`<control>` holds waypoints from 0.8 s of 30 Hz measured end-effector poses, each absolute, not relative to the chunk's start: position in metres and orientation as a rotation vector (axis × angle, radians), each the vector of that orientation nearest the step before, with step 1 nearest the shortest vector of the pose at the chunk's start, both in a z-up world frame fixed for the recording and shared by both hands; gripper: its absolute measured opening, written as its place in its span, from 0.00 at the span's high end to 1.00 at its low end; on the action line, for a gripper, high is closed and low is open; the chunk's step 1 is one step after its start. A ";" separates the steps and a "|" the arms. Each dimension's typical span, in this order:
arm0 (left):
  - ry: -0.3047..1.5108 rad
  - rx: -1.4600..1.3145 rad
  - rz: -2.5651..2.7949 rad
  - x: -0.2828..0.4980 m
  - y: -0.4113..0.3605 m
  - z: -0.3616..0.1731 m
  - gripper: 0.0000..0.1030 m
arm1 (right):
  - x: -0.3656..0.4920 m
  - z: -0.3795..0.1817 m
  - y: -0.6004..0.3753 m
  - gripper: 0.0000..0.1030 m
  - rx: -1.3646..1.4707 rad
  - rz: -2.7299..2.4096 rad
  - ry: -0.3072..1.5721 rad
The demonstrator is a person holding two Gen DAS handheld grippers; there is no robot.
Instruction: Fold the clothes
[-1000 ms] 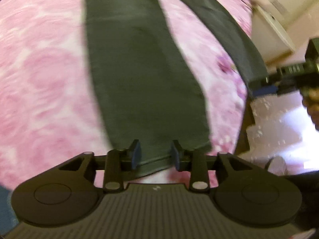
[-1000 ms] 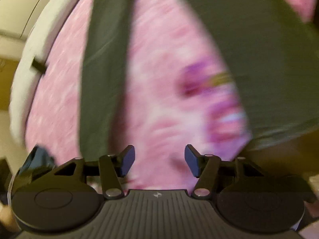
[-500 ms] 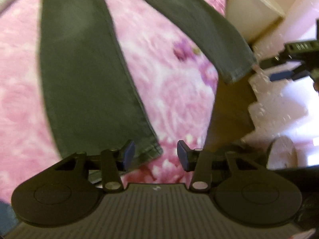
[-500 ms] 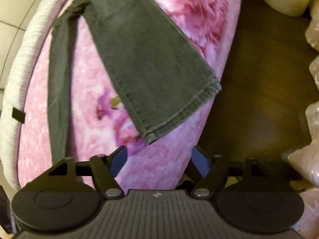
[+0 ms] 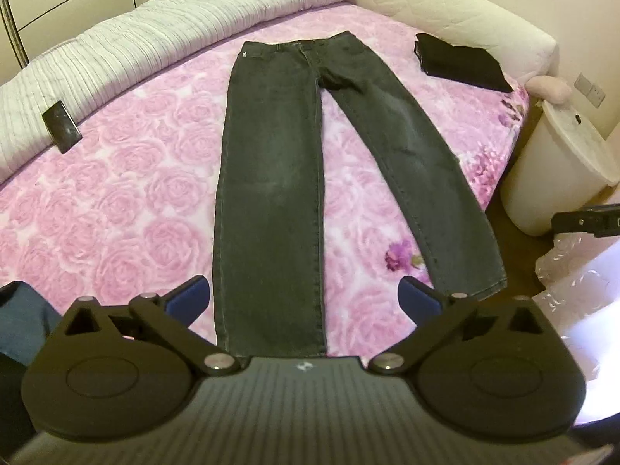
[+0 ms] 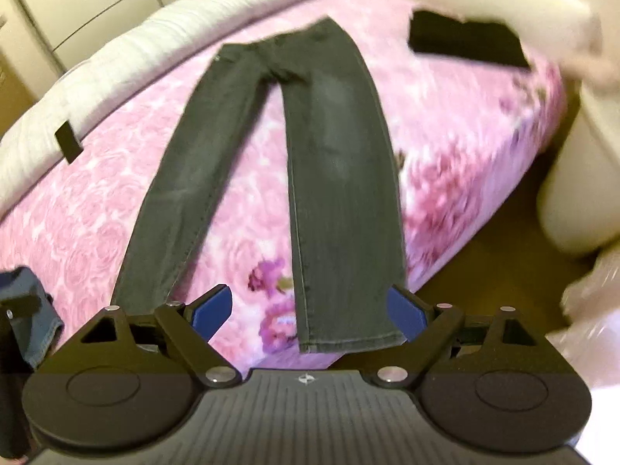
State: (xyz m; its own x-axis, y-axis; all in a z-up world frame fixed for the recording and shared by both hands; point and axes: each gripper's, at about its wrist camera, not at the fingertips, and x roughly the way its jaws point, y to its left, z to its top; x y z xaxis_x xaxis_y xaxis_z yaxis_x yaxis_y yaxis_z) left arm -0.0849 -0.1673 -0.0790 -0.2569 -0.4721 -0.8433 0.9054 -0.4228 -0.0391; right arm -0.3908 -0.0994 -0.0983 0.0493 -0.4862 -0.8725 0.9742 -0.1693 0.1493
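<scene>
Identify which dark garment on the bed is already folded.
The black garment near the white headboard: a compact folded rectangle. The dark jeans lie spread flat, legs apart.

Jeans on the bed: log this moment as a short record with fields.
garment: dark jeans, laid flat, legs spread apart, waistband at the far end
surface: pink rose-print bedspread
left gripper: open, fingers either side of one leg's hem, holding nothing
right gripper: open, over the other hem, holding nothing
nearby: folded black garment by the headboard; dark phone at the duvet edge; white bin beside the bed
fold state: not yet started
</scene>
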 end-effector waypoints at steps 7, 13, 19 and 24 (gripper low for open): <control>0.671 0.963 -1.828 -0.081 -0.140 -0.066 0.01 | -0.369 -0.074 -0.077 0.14 0.980 -1.440 0.714; 0.678 0.987 -1.870 -0.076 -0.129 -0.070 0.01 | -0.351 -0.070 -0.052 0.14 0.987 -1.446 0.710; 0.657 0.975 -1.922 -0.057 -0.127 -0.063 0.01 | -0.330 -0.063 -0.040 0.14 0.990 -1.494 0.698; 0.676 0.979 -1.916 -0.030 -0.122 -0.067 0.01 | -0.307 -0.065 -0.031 0.14 1.006 -1.499 0.704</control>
